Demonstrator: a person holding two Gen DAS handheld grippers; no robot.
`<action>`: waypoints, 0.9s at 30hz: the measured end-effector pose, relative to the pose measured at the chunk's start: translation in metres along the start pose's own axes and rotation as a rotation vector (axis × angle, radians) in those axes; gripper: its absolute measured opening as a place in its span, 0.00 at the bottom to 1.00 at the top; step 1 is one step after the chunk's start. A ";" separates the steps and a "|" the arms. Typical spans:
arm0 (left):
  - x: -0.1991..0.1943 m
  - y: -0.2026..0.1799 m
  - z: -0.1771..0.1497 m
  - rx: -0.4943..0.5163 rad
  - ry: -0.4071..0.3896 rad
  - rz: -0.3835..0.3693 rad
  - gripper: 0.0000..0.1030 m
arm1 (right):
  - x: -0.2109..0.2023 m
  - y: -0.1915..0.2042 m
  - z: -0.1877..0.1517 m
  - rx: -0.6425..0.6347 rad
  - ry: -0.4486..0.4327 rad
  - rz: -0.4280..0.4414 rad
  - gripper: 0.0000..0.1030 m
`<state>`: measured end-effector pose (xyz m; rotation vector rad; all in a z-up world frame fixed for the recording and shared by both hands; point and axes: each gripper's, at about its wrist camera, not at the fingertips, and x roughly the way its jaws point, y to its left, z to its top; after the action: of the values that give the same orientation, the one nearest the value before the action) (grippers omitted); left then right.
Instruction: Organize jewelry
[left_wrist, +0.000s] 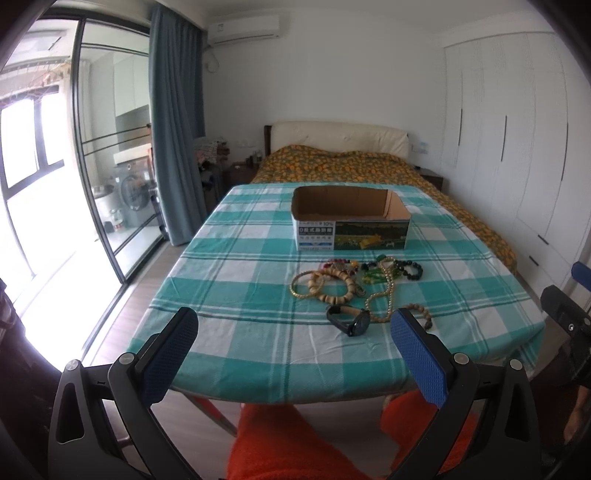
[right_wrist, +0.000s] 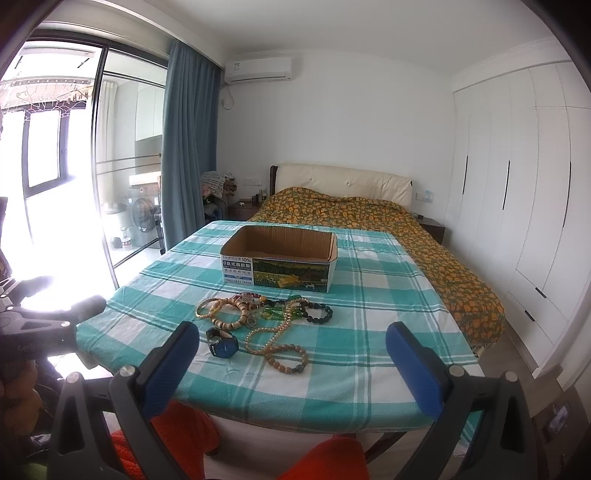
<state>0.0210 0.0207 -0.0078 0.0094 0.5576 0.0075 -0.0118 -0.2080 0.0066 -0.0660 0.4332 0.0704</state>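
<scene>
Our left hand-held gripper and right hand-held gripper gape empty; only the right view shows the wristwatch dial's blue face.

One cardboard box is seen on the checked tablecloth, and one wristwatch is counted in front of it. At least five bead bracelets can be made out — a black one, a brown one, a large wooden one among them. One pearl necklace is counted. Some green pieces lie tangled — their number cannot be told. Two grippers are shown.
</scene>
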 end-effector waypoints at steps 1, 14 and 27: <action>0.003 0.002 0.002 -0.005 0.003 0.001 1.00 | 0.002 -0.002 0.000 0.004 0.003 -0.002 1.00; 0.062 0.032 0.006 -0.037 0.066 0.013 1.00 | 0.047 -0.042 -0.003 0.060 0.064 -0.069 1.00; 0.149 0.041 -0.019 -0.046 0.216 0.012 1.00 | 0.111 -0.079 -0.026 0.075 0.133 -0.096 1.00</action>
<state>0.1370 0.0631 -0.1022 -0.0331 0.7729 0.0333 0.0842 -0.2824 -0.0602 -0.0179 0.5646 -0.0449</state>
